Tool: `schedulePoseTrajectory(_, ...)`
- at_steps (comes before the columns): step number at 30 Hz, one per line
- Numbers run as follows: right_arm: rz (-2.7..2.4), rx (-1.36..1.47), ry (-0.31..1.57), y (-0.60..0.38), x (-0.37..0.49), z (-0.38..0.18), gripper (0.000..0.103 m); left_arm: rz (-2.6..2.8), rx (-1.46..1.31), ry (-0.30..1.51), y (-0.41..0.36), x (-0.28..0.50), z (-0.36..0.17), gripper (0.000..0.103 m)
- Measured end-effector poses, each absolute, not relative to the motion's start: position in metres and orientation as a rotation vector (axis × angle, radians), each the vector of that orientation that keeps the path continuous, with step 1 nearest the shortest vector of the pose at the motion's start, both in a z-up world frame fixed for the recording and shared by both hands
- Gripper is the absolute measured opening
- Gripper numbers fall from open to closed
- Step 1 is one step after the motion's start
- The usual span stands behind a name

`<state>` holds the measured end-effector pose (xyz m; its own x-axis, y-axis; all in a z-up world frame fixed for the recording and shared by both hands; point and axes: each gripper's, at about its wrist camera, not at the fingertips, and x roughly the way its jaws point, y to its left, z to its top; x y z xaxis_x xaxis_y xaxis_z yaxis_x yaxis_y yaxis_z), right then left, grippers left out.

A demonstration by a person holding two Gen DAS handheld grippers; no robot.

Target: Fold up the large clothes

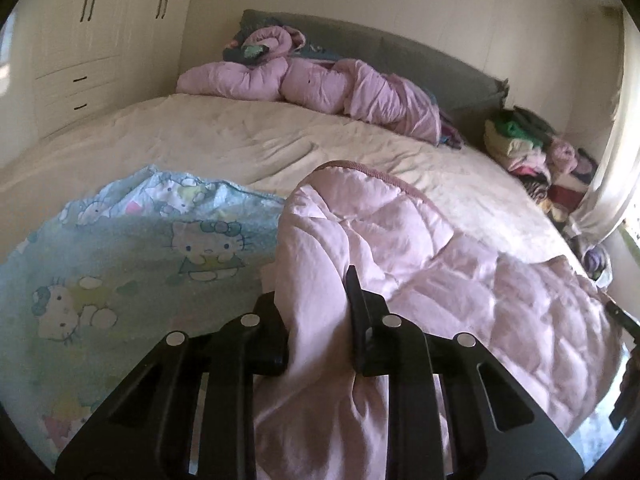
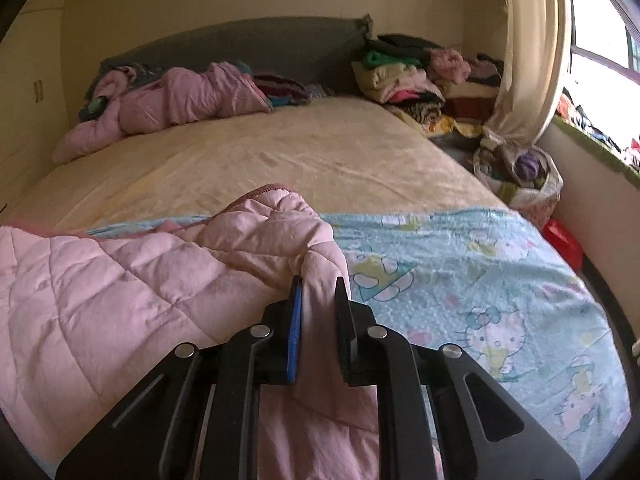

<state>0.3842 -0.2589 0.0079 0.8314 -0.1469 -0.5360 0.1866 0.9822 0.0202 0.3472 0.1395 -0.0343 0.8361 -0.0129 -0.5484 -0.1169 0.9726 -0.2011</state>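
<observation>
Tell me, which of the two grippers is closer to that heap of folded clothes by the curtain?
Right. The right gripper clamps the pink quilt on the bed's side nearer the clothes pile. The left gripper grips the same quilt further from the pile, toward the wardrobe side.

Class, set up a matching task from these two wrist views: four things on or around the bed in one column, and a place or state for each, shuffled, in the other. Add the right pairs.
Things
1. pink quilted blanket
2. cartoon-cat sheet
3. bunched pink duvet
4. pile of folded clothes

Places or states
A. stacked beside the curtain
B. clamped in both tongs
C. lying against the grey headboard
D. spread flat on the near end of the bed

Pairs: 1-B, 2-D, 3-C, 4-A
</observation>
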Motion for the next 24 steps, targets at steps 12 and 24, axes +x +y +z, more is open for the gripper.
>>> schedulePoseTrajectory(12,-0.227,0.014,0.693,-0.254,0.421,-0.047,0.014,0.055,-0.202,0.697,0.144,0.370,-0.076,0.018)
schedulePoseTrajectory(24,-0.289,-0.119,0.747,-0.243,0.411,-0.041,0.051,0.117,-0.168,0.744,0.141,0.363,-0.075,0.038)
